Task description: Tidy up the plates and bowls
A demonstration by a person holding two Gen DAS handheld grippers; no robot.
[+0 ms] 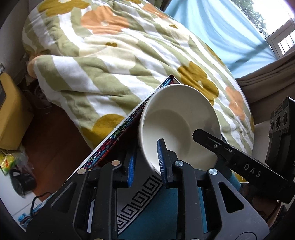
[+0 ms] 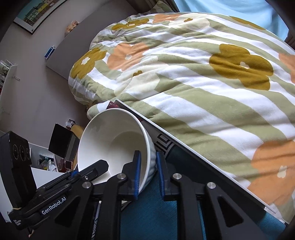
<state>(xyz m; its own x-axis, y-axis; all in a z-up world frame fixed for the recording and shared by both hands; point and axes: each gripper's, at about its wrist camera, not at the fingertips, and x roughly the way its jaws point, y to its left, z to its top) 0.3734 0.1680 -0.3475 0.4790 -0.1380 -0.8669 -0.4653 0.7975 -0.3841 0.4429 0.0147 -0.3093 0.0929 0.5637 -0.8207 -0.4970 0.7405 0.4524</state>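
Bedroom clutter fills the left side of the left wrist view: a yellow box (image 1: 9, 112) against the wall, a dark mug (image 1: 22, 181) on the floor below it, and brown floorboards running under a bed. Covering the bed is a striped quilt (image 1: 114, 61) in green and white with orange and mustard flowers, and behind it hangs a pale blue curtain (image 1: 217, 27) beside a bright window.

Nearer the camera lies a flat board (image 1: 118, 136) with a colourful patterned edge, a black key-pattern border and a teal middle. On it sits the white bowl (image 1: 177, 125), tipped on its side so its hollow faces the camera. The left tongs (image 1: 146, 162) straddle the bowl's near rim, one blue pad inside and one outside, clamped on the wall. From the right the other tool reaches in, its black finger tip over the bowl's far rim.

Seen from the right wrist, a framed picture (image 2: 36, 13) hangs on the grey wall at upper left, with a dark screen (image 2: 60, 142) on a white counter (image 2: 46, 175) lower down. The bowl (image 2: 110, 140) lies tilted beside the board's edge, quilt (image 2: 202, 83) to its right. The right tongs (image 2: 148, 173) close on the ribbed wall of the bowl, one pad inside, one outside.
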